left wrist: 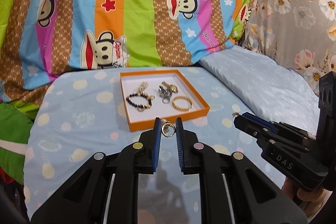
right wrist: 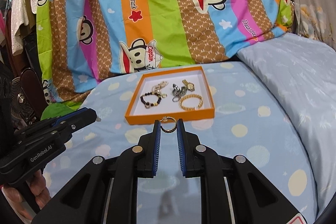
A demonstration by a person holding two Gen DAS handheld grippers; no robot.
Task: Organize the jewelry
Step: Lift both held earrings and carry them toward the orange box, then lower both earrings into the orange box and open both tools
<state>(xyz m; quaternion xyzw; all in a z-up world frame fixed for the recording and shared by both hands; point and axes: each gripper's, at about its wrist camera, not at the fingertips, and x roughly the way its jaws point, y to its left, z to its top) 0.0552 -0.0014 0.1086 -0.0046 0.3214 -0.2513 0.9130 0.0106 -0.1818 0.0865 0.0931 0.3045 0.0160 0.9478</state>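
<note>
My left gripper [left wrist: 168, 122] is shut on a gold earring with a pearl [left wrist: 167, 130], held above the dotted blue sheet just in front of the orange tray [left wrist: 145, 124]. My right gripper [right wrist: 168, 122] is shut on a thin gold hoop earring [right wrist: 168, 126], also just short of the tray [right wrist: 142, 120]. In the tray lie a dark beaded bracelet [left wrist: 138, 102], a gold bangle [left wrist: 182, 104], a silver piece [left wrist: 164, 92], a gold watch [left wrist: 171, 87] and a gold chain [left wrist: 142, 86]. Each gripper shows in the other's view, the right one [left wrist: 236, 118] and the left one [right wrist: 95, 115].
A striped quilt with cartoon monkeys [left wrist: 136, 14] rises right behind the tray. A pale blue pillow [left wrist: 262, 81] lies to the right, with a floral cloth [left wrist: 294, 14] behind it. At far left stand a small fan [right wrist: 19, 96] and hanging clothes [right wrist: 23, 14].
</note>
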